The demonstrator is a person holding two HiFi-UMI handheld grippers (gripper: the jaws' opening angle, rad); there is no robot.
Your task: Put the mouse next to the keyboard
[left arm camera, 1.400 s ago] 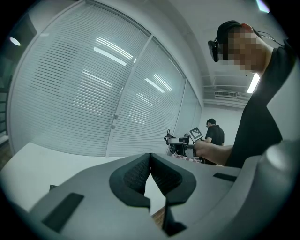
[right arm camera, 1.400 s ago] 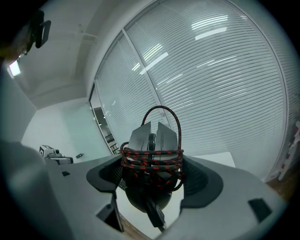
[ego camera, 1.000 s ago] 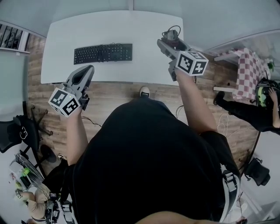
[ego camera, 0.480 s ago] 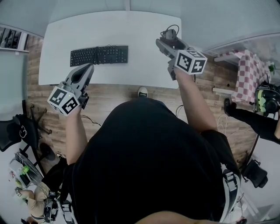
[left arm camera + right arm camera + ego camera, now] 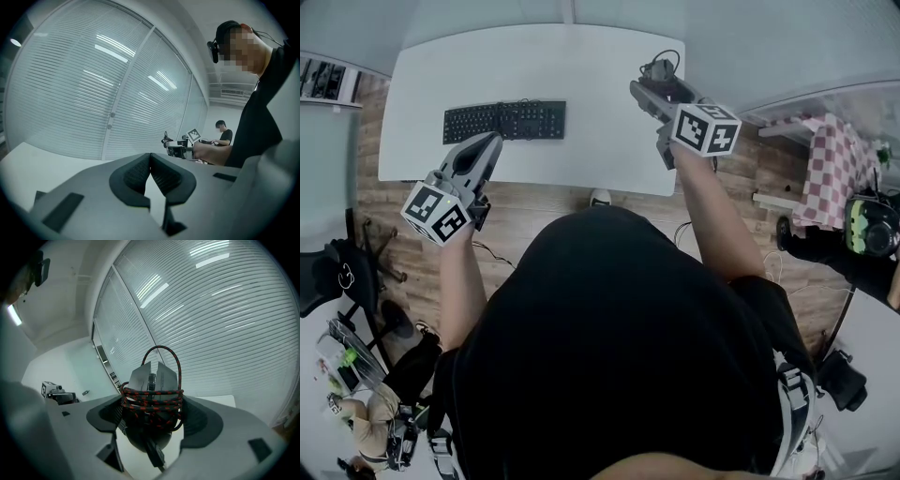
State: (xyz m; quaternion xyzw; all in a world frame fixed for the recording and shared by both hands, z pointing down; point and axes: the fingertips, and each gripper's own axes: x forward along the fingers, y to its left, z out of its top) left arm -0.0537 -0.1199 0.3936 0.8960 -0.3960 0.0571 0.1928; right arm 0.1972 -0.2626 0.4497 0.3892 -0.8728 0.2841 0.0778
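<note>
Desk point(image 5: 600, 103), keyboard point(image 5: 504, 121), mouse point(image 5: 154, 376) in right tool point(image 5: 151, 416)

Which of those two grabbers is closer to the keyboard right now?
Left. The left gripper sits just short of the keyboard's near edge, jaws shut and empty. The right gripper, gripping the cable-wrapped mouse, is well off to the keyboard's right.

one mouse point(image 5: 152, 401), one keyboard point(image 5: 504, 121), one table point(image 5: 581, 70)
</note>
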